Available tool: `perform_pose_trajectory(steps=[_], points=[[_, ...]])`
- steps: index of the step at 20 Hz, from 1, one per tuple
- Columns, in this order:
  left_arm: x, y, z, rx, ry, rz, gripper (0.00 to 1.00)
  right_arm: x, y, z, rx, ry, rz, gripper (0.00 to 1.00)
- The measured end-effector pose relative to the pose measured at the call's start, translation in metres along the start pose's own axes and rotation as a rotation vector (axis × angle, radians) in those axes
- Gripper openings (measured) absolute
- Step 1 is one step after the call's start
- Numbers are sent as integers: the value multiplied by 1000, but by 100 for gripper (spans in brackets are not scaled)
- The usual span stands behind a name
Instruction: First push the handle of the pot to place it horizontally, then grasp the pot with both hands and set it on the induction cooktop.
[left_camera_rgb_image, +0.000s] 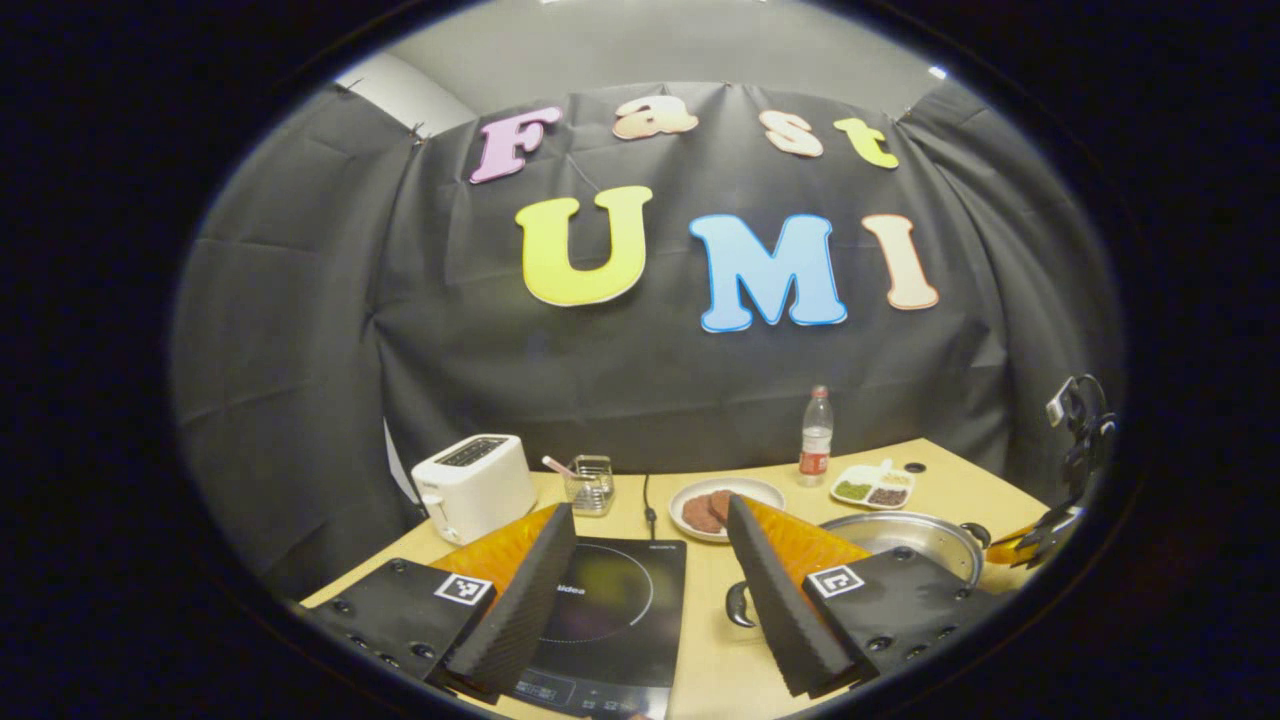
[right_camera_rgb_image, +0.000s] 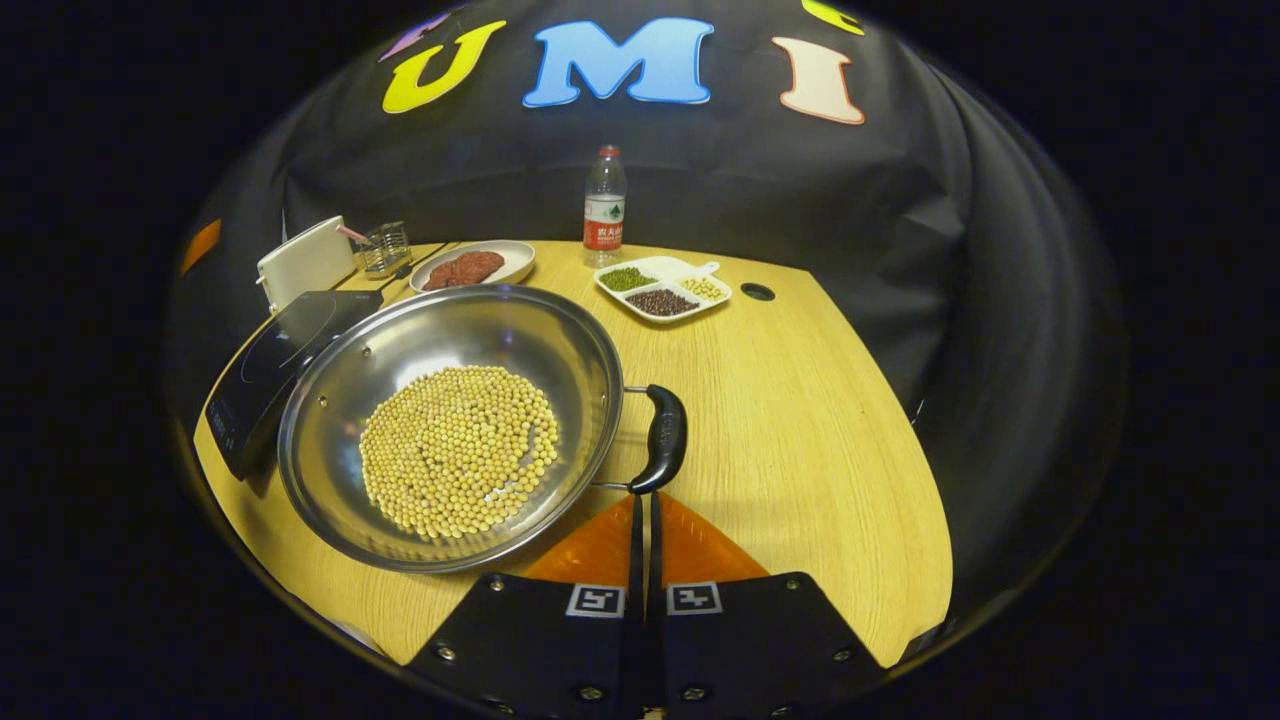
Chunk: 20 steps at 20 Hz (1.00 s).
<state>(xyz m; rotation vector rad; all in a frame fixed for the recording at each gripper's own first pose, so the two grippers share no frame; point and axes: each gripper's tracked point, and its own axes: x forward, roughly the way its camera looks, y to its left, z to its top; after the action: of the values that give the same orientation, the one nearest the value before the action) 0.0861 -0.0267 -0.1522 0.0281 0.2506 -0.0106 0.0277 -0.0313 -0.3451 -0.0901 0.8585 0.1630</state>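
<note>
Steel pot (left_camera_rgb_image: 915, 535) lower right in left gripper view, rigid, slick, likely heavy; grip black side handle (left_camera_rgb_image: 738, 605). Left gripper (left_camera_rgb_image: 650, 590) jaws wide apart, empty, over induction cooktop (left_camera_rgb_image: 610, 610). Toaster (left_camera_rgb_image: 475, 485), meat plate (left_camera_rgb_image: 725, 505), bottle (left_camera_rgb_image: 816, 435) behind.

Right gripper view: pot (right_camera_rgb_image: 450, 420) centre-left on worktop (right_camera_rgb_image: 800, 420), full of loose beans (right_camera_rgb_image: 460, 450) — keep level. Right gripper (right_camera_rgb_image: 645, 520) jaws closed together, empty, tips at handle (right_camera_rgb_image: 663, 438). Cooktop (right_camera_rgb_image: 285, 365) touching pot's left rim; sectioned dish (right_camera_rgb_image: 662, 287) clear.

Toaster (left_camera_rgb_image: 473, 485), water bottle (right_camera_rgb_image: 604, 207) (upright), meat plate (right_camera_rgb_image: 472, 265) and bean tray (right_camera_rgb_image: 662, 287) on table (right_camera_rgb_image: 800, 420)

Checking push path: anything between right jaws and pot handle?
Nothing. In the right gripper view, the closed right gripper sits just short of the pot handle.
</note>
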Motion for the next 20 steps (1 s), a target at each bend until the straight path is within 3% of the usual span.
perform_pose_trajectory(steps=[1, 2, 4, 5, 7, 8, 9, 10, 13, 20], points=[[3, -5, -7, -12, 15, -15, 100, -7, 1, 8, 12, -34, 3, 2], [8, -10, -14, -25, 33, -32, 100, -11, 3, 15, 28, -68, 12, 19], [18, -21, -26, -45, 66, -70, 99, -22, -3, 26, 35, -122, -16, 80], [23, -28, -32, -52, 86, -97, 92, -18, -2, 33, 50, -140, -19, 100], [32, -43, -51, -58, 148, -152, 100, -23, -3, 39, 70, -158, -28, 98], [38, -50, -60, -59, 177, -175, 100, -22, -3, 41, 78, -161, -31, 98], [43, -57, -69, -63, 206, -196, 92, -20, -3, 42, 86, -160, -31, 98], [48, -64, -79, -70, 237, -217, 99, -19, -2, 43, 94, -157, -28, 98], [60, -82, -108, -96, 334, -257, 99, -10, 0, 42, 102, -140, -23, 98], [90, -95, -162, -70, 489, -249, 99, 16, 5, 38, 90, -106, 2, 98]])
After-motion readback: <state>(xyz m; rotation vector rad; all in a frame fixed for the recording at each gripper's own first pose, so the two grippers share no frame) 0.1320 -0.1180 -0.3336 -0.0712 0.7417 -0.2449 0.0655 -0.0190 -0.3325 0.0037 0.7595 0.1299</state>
